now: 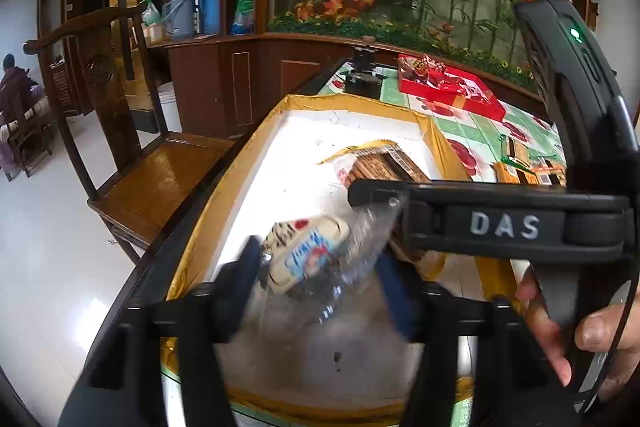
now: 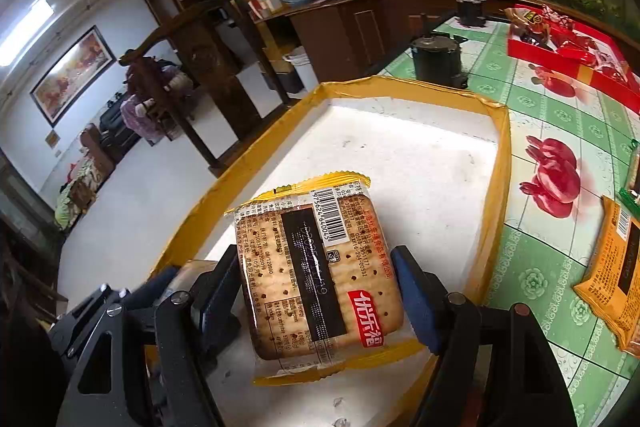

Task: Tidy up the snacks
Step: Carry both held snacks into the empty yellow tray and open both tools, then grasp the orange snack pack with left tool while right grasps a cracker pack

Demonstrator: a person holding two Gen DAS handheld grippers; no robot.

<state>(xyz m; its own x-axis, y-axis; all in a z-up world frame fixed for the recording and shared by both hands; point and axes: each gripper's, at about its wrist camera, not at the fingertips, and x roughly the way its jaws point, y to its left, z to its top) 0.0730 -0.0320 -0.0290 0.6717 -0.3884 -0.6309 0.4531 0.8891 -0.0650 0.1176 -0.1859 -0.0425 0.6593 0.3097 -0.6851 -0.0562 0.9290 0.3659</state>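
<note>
Two tongs are held over a white tray [image 2: 400, 131] with a yellow rim, which sits on the green-patterned bench [image 2: 560, 131]. Between the pads of the right tongs [image 2: 320, 291] a cracker pack [image 2: 316, 275] is seen inside the tray; both pads stand at its sides, and a grip seems likely, though contact cannot be told for sure. The left tongs [image 1: 320, 279] are parted, with a blurred wrapped snack [image 1: 308, 255] between the fingers, apparently loose above the tray floor. An orange pack [image 2: 616, 267] lies on the bench beside the tray. A red box [image 1: 452, 87] of sweets sits farther back.
</note>
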